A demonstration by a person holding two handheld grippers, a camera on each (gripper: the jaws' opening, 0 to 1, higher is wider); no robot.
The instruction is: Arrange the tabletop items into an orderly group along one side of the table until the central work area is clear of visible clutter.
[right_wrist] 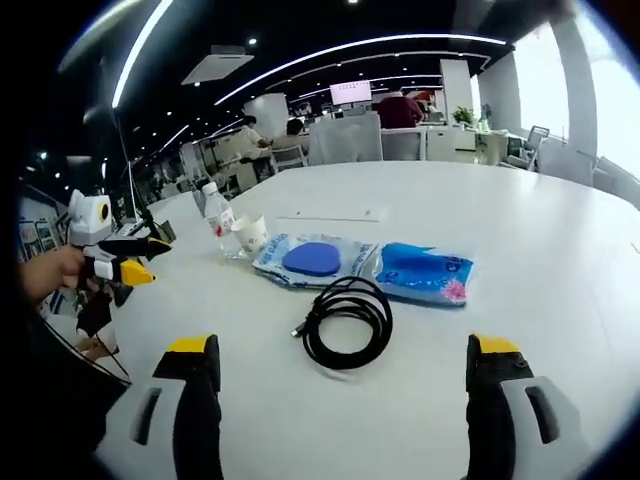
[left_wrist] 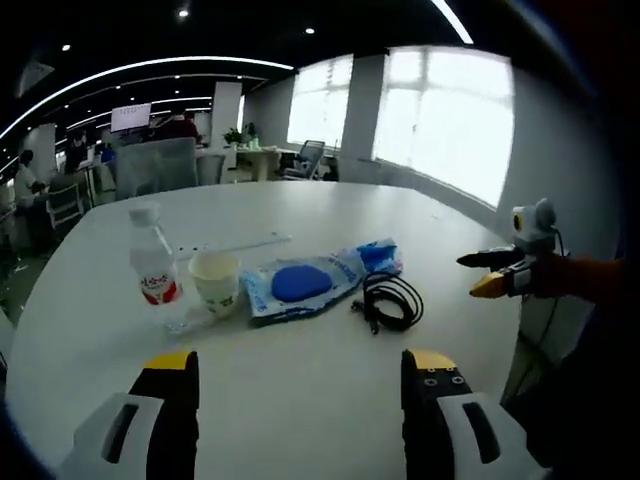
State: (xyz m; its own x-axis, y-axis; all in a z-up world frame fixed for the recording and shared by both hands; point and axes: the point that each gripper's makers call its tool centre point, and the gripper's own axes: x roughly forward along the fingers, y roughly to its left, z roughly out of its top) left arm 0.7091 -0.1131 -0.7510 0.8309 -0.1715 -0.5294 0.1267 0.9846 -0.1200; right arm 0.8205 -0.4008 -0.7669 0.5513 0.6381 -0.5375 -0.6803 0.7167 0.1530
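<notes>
Clustered on the round white table (left_wrist: 300,390) are a clear water bottle (left_wrist: 152,265) with a red label, a paper cup (left_wrist: 215,280), a clear packet holding a blue pad (left_wrist: 300,285), a second blue packet (left_wrist: 378,257) and a coiled black cable (left_wrist: 390,300). My left gripper (left_wrist: 300,365) hovers open over the near table edge, short of them all. From the other side, the cable (right_wrist: 345,320) lies closest, then the two packets (right_wrist: 315,260) (right_wrist: 425,270), cup (right_wrist: 250,233) and bottle (right_wrist: 217,220). My right gripper (right_wrist: 342,345) is open, nothing between its jaws.
A thin pale strip (left_wrist: 240,243) lies on the table behind the cup. The right gripper (left_wrist: 495,272) shows at the table's right side, the left gripper (right_wrist: 130,260) hand-held at the left. Desks, chairs (left_wrist: 155,165) and people stand beyond, with windows (left_wrist: 450,120) along the far wall.
</notes>
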